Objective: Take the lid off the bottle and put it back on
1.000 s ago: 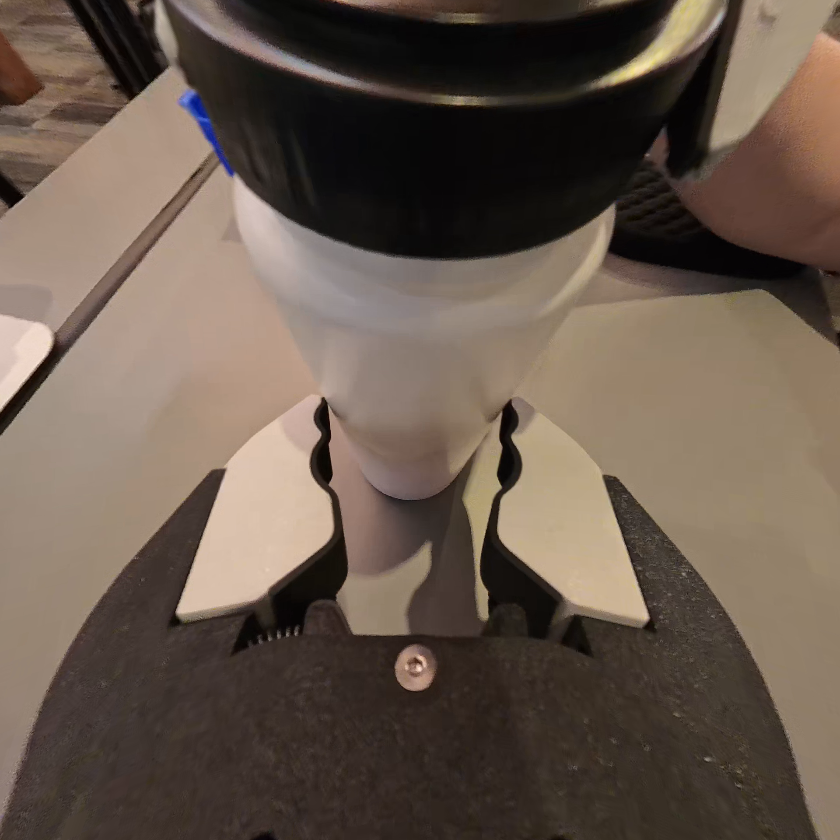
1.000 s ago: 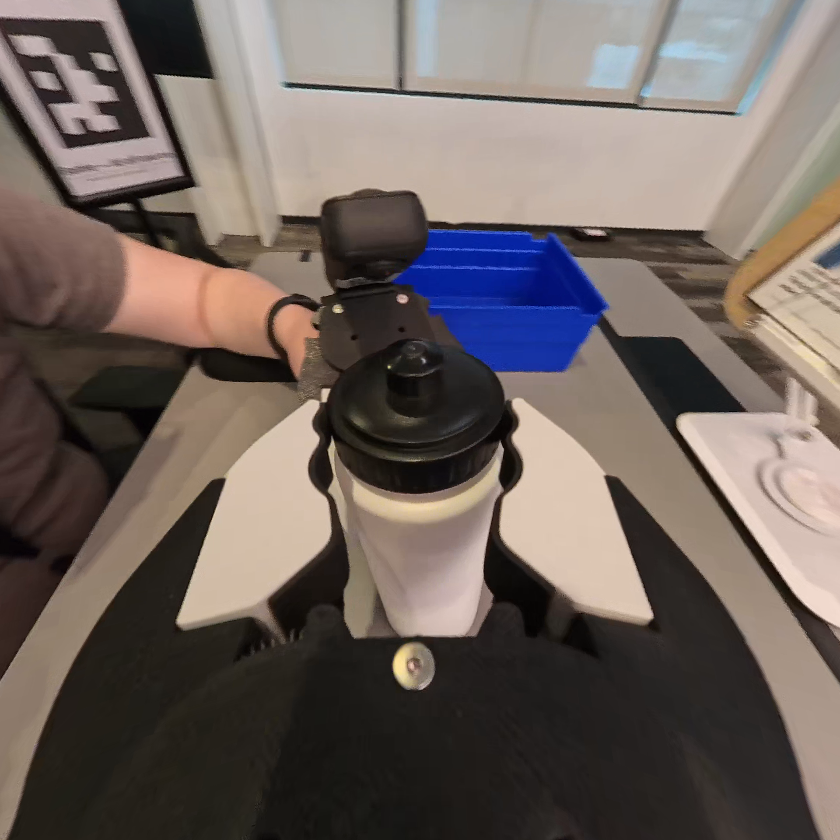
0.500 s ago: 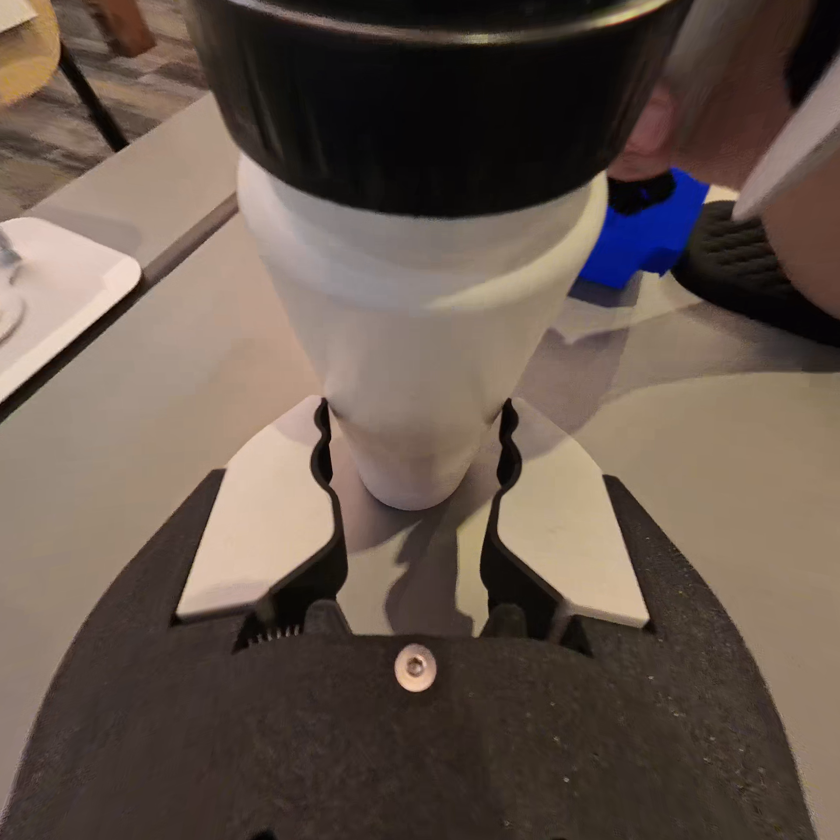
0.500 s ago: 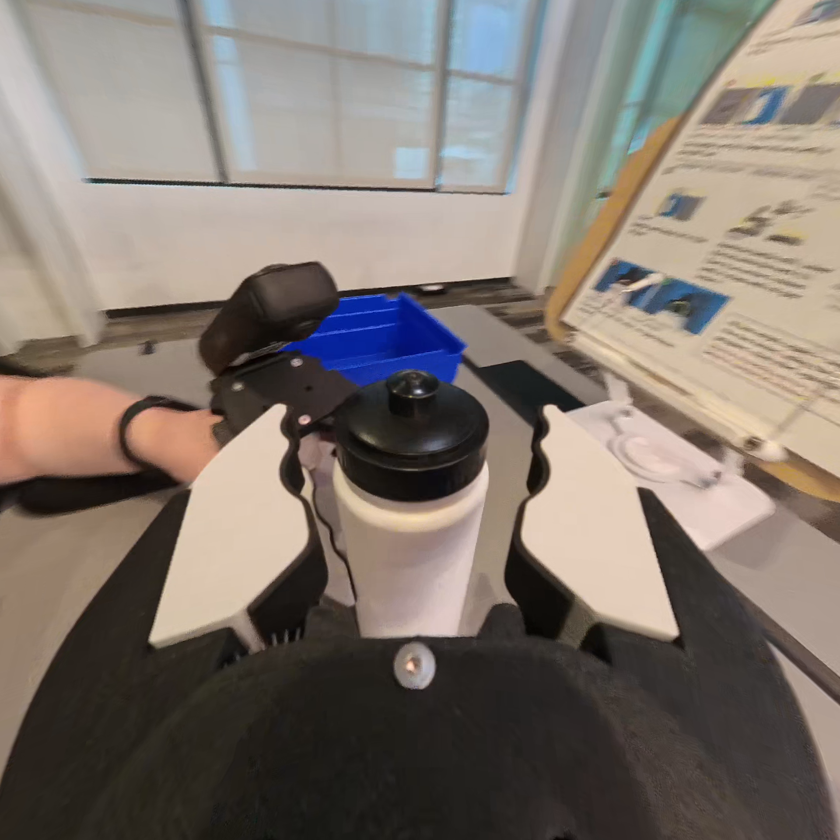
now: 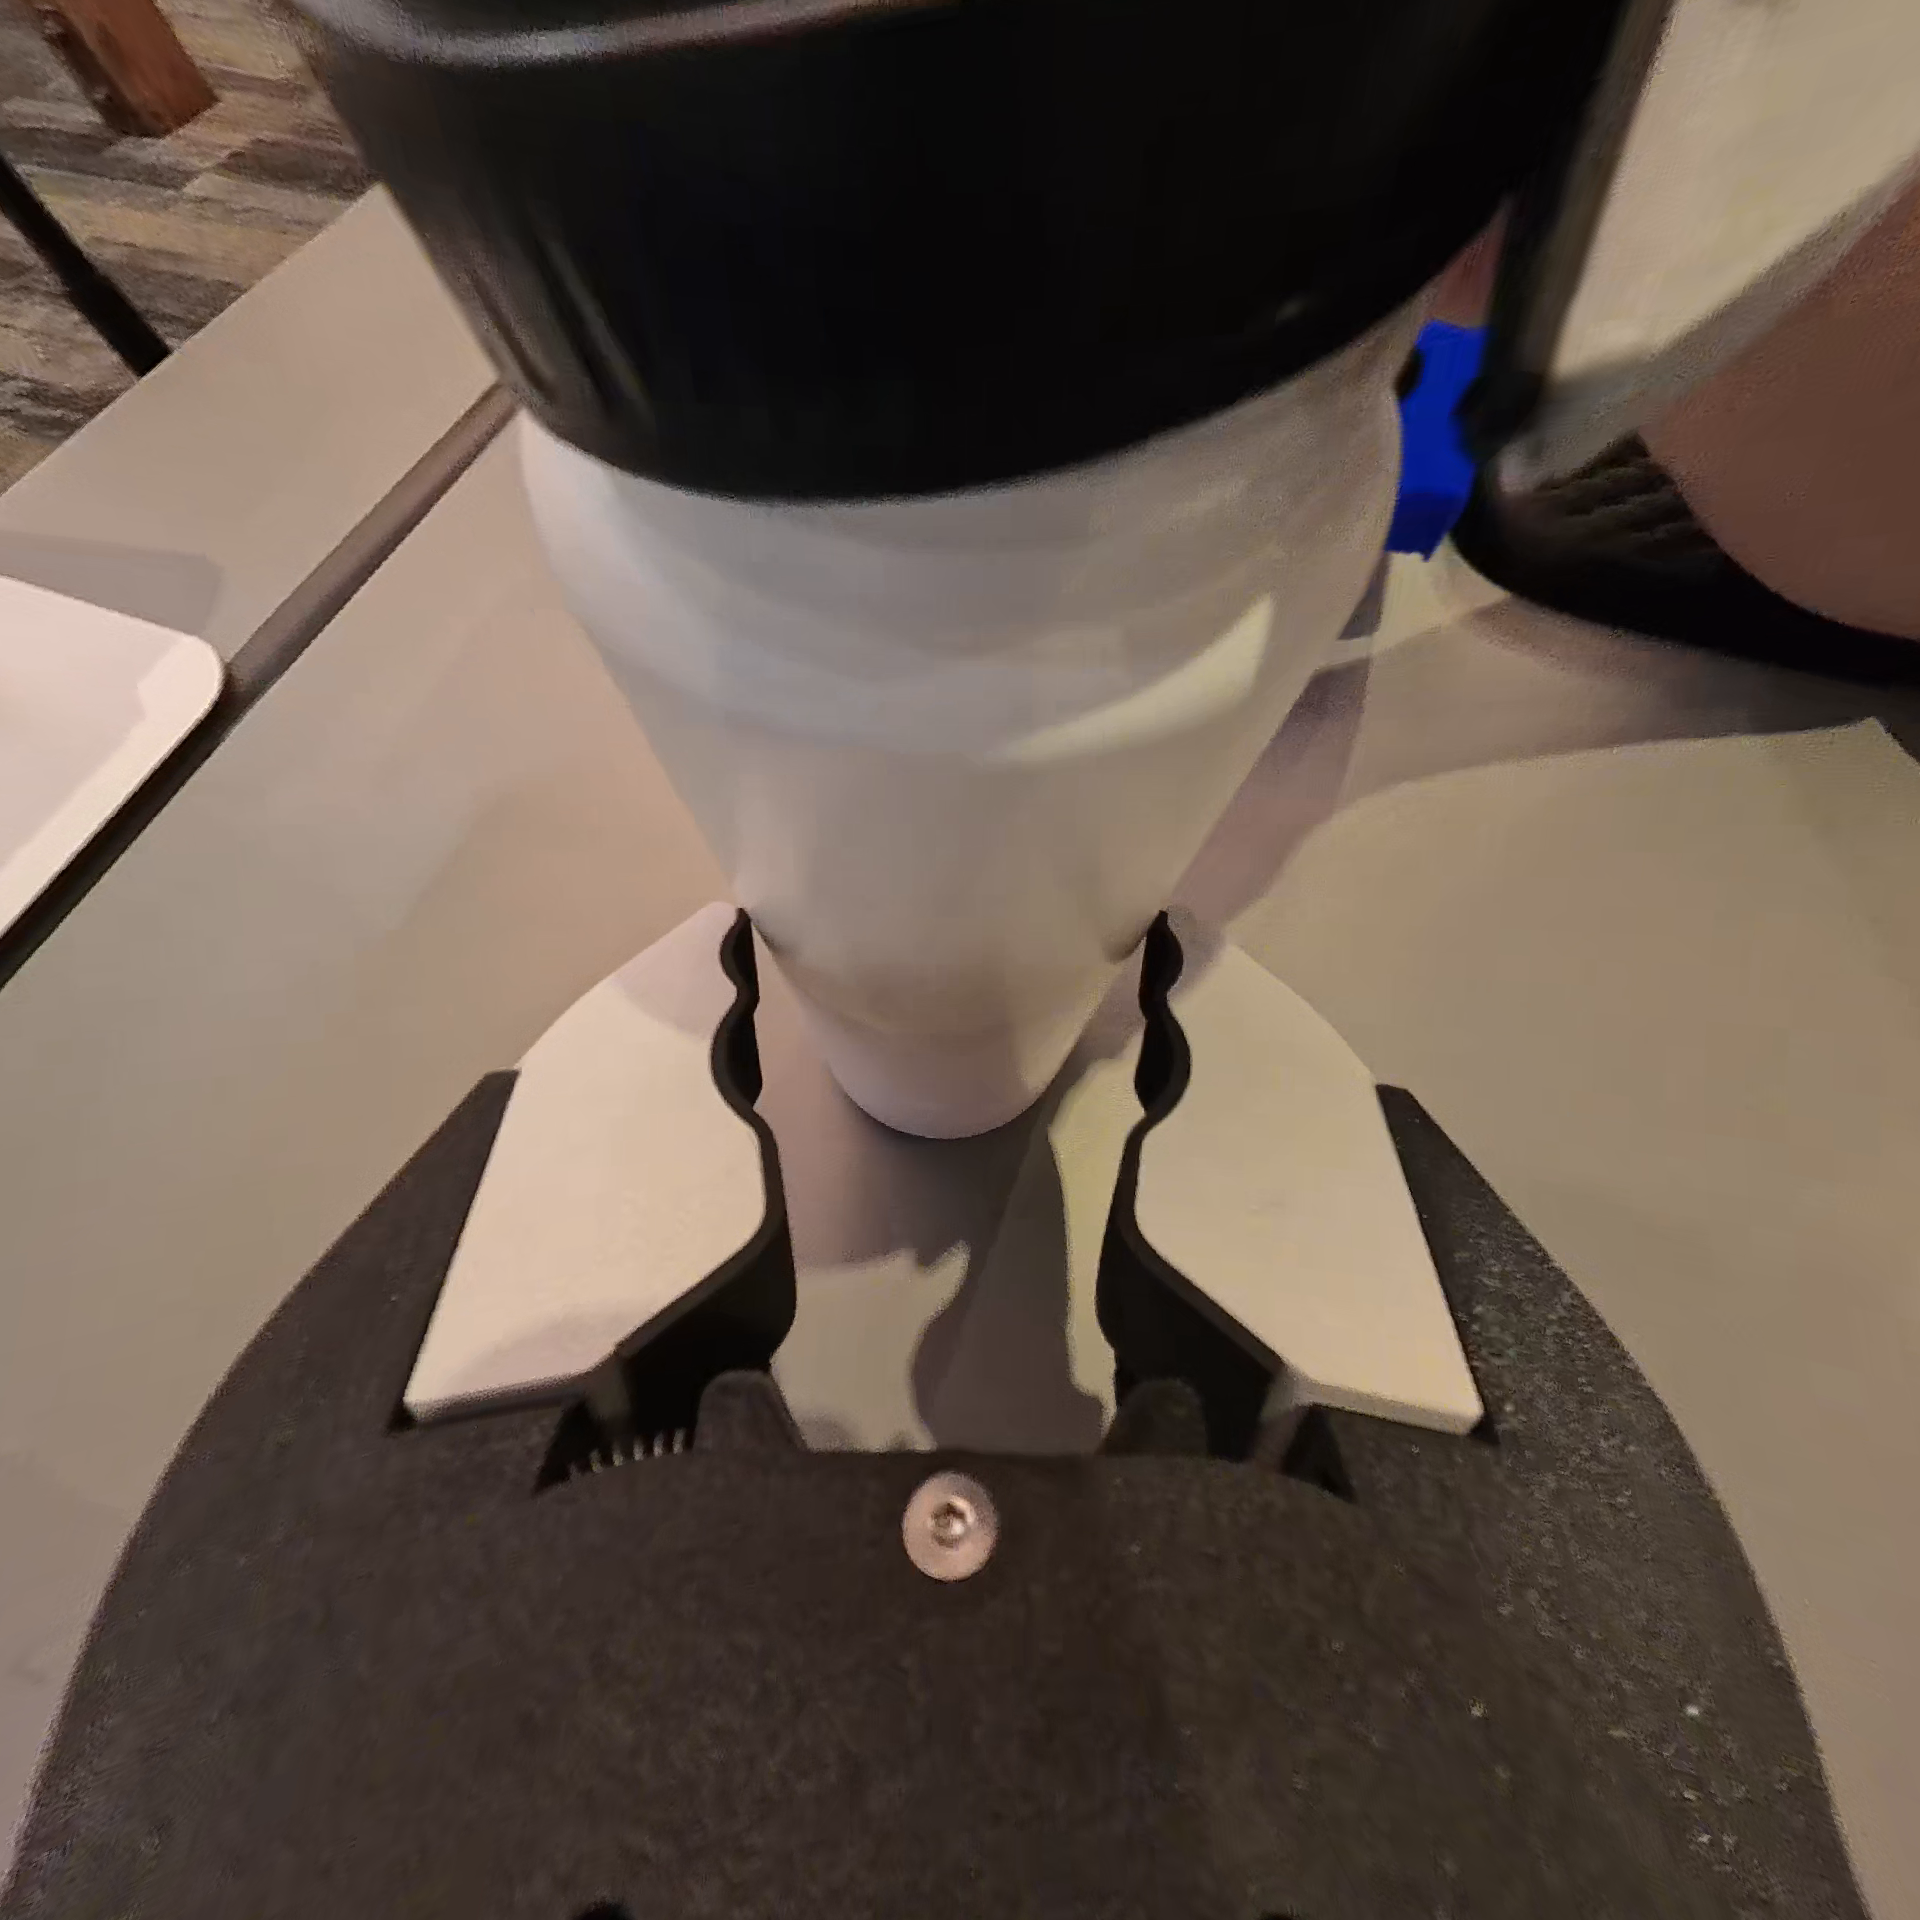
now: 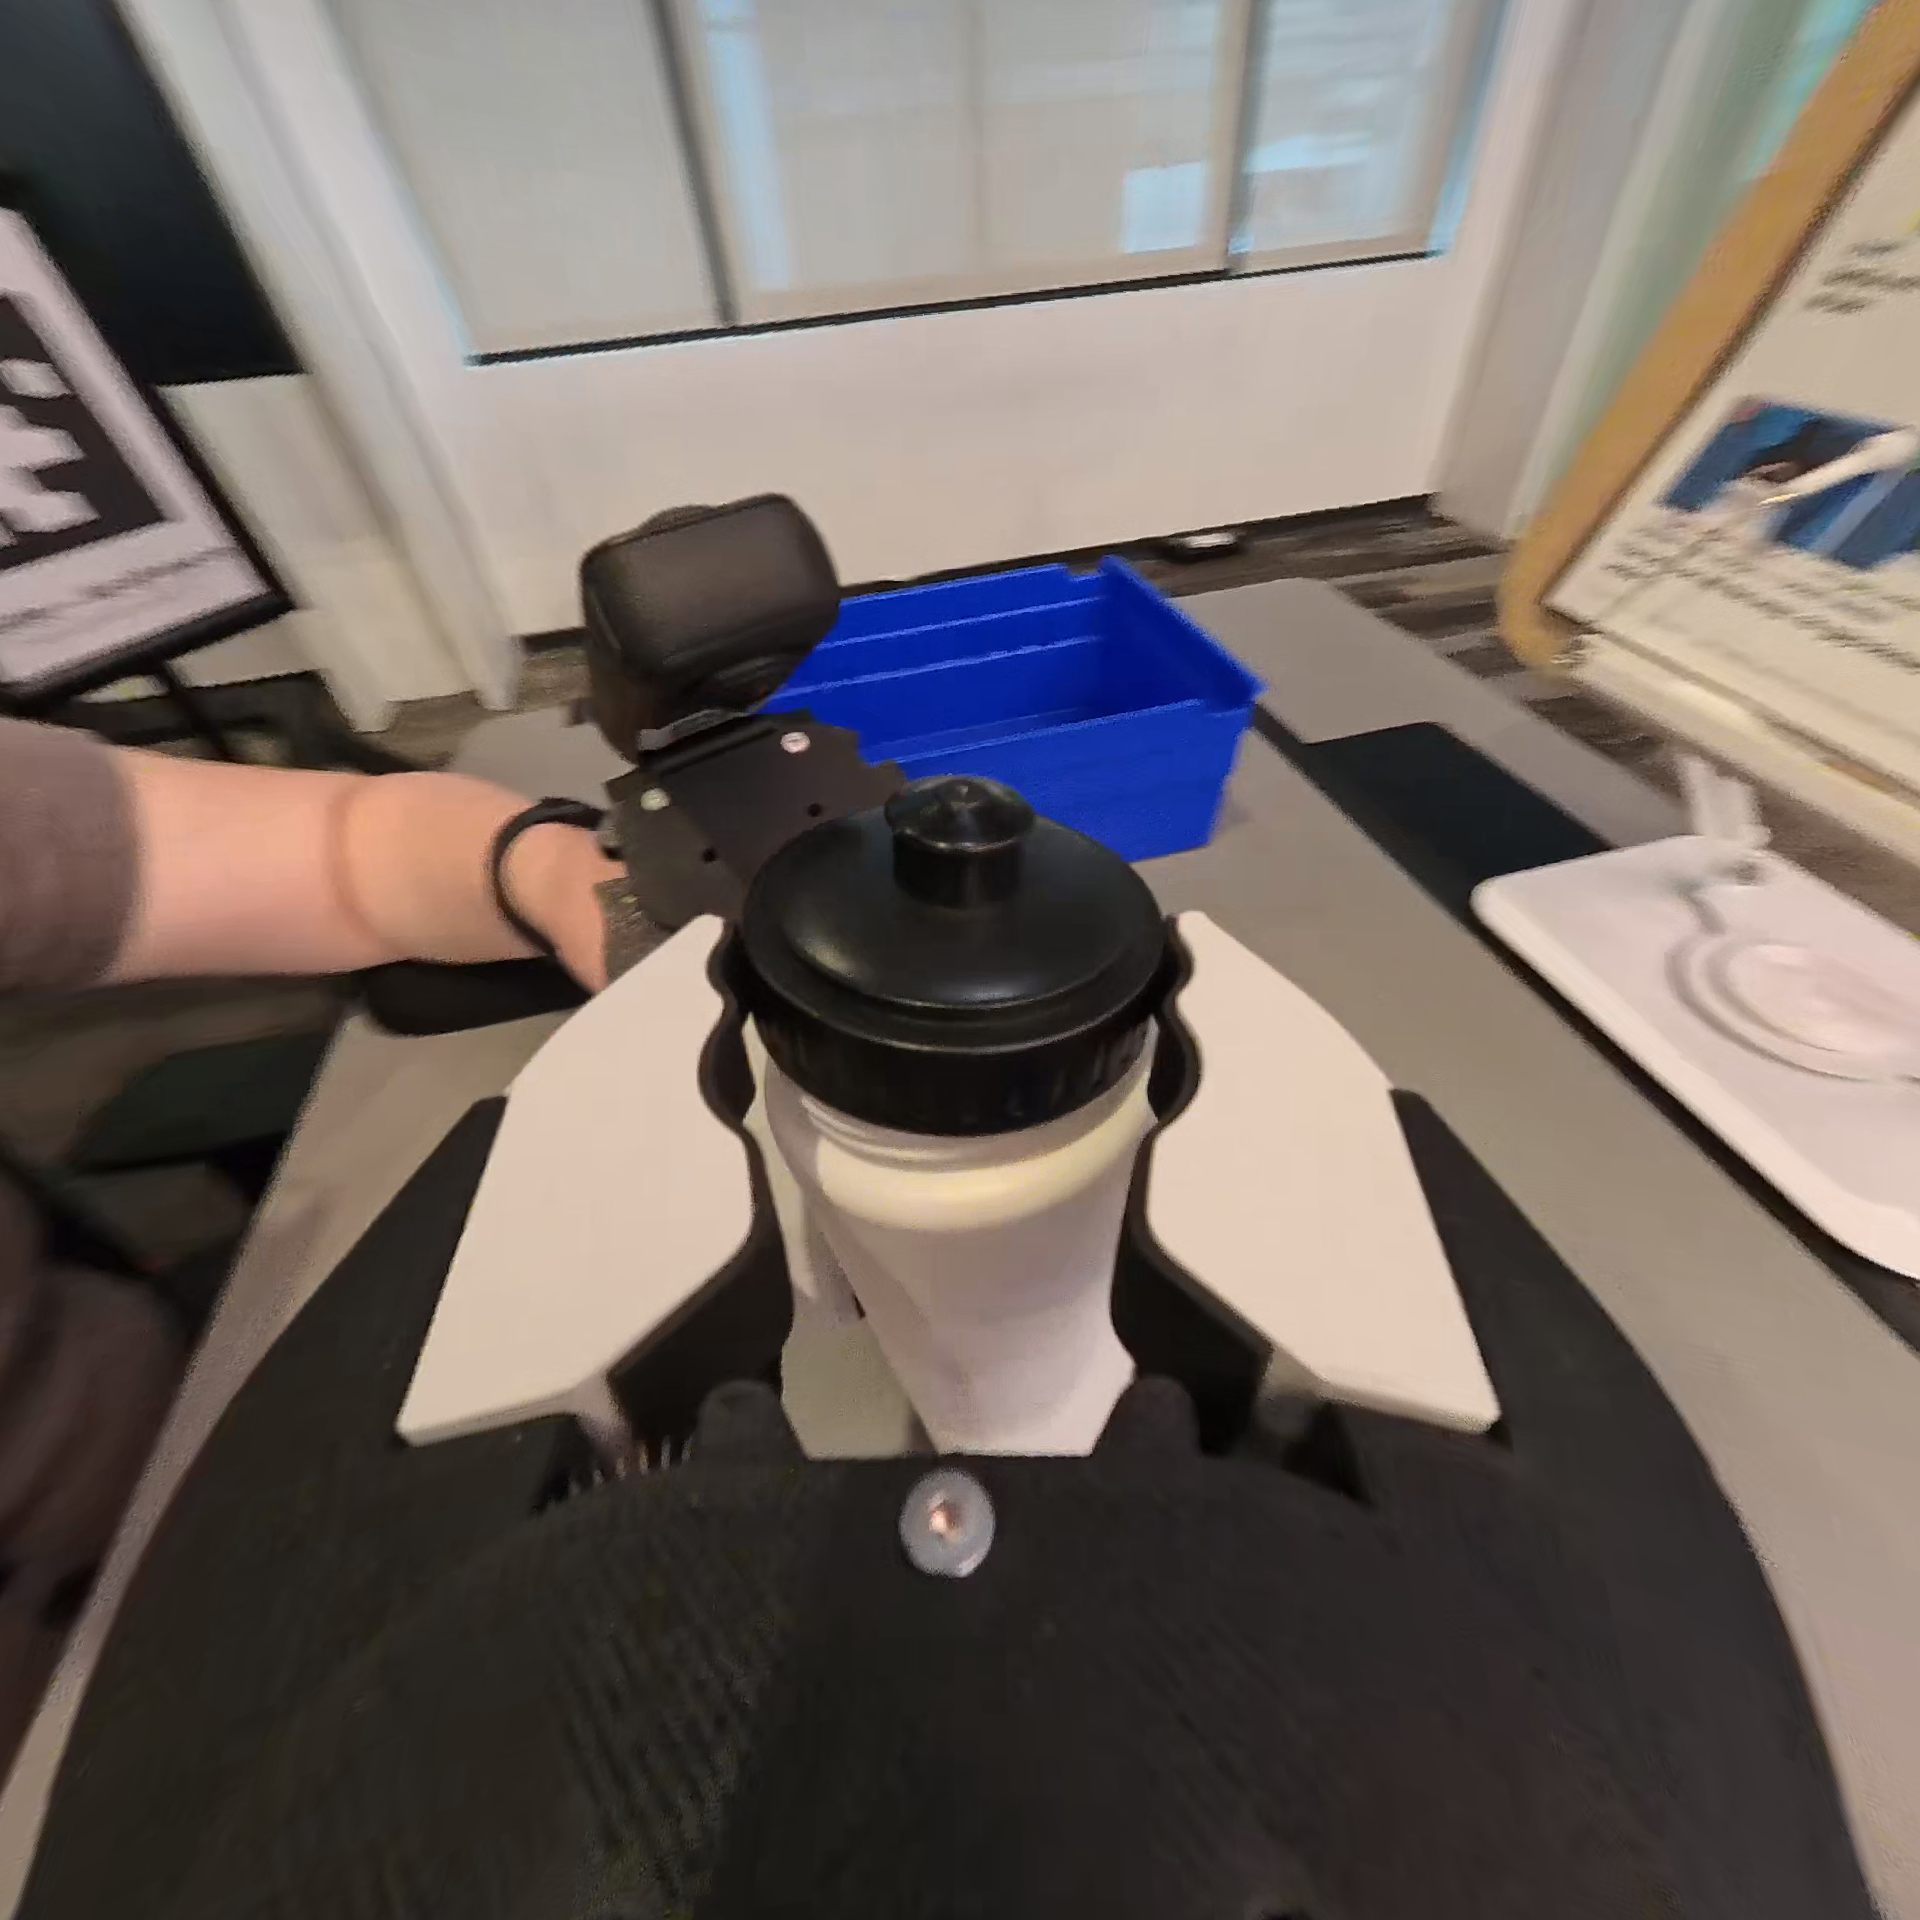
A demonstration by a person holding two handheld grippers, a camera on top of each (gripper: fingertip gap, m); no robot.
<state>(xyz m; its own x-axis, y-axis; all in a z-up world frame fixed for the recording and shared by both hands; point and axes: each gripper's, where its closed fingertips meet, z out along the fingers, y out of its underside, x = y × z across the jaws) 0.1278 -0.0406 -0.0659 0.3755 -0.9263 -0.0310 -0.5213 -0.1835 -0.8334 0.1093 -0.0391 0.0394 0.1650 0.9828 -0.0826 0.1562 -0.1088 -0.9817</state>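
Left gripper (image 5: 951, 997): clamped on the lower body of the white bottle (image 5: 935, 790), holding it upright on the table (image 5: 312, 935).
Right gripper (image 6: 951, 1039): closed round the black lid (image 6: 951, 987), fingers (image 6: 623, 1164) pressed to its ribbed rim.
Lid: sits on the bottle's neck, a slim band of thread showing beneath it; whether it is being loosened or tightened cannot be told.
Progress: lid is on, so either removal has not begun or refitting is nearly finished; a twist remains either way.
Bottle's place: mid-table, nearer the front edge than the blue bin (image 6: 1039, 707) at the far edge.
White tray (image 6: 1714, 1039): by the right edge.
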